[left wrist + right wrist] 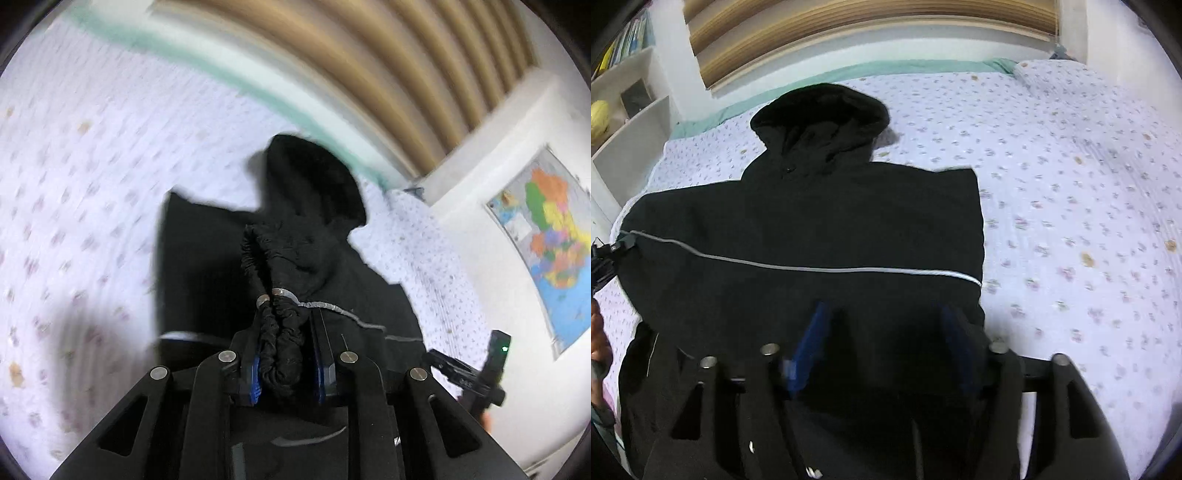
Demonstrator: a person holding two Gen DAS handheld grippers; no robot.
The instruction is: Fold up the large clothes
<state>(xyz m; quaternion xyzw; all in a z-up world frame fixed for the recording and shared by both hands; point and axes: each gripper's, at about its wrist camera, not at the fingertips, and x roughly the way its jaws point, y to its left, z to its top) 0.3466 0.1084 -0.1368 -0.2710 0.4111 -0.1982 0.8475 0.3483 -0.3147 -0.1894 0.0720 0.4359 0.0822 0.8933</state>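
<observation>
Left wrist: wall map point(550, 236), left gripper point(286, 363) clenched on the bunched elastic cuff point(275, 332) of the black hooded jacket point(295, 206); right wrist: shelves point(631, 110), jacket flat on floral bedspread point(1071, 184), right gripper point(882, 343) spread wide above it, grasping nothing.

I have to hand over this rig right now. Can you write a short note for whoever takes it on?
Left gripper: shut on the jacket's gathered elastic cuff.
Right gripper: open, jaws apart above the lower part of the black hooded jacket, gripping nothing.
Jacket lies spread on the floral bedsheet, hood towards the headboard.
Done: one sleeve end is picked up.
Left: fold the sleeves in, then the body; nothing looks folded yet.
</observation>
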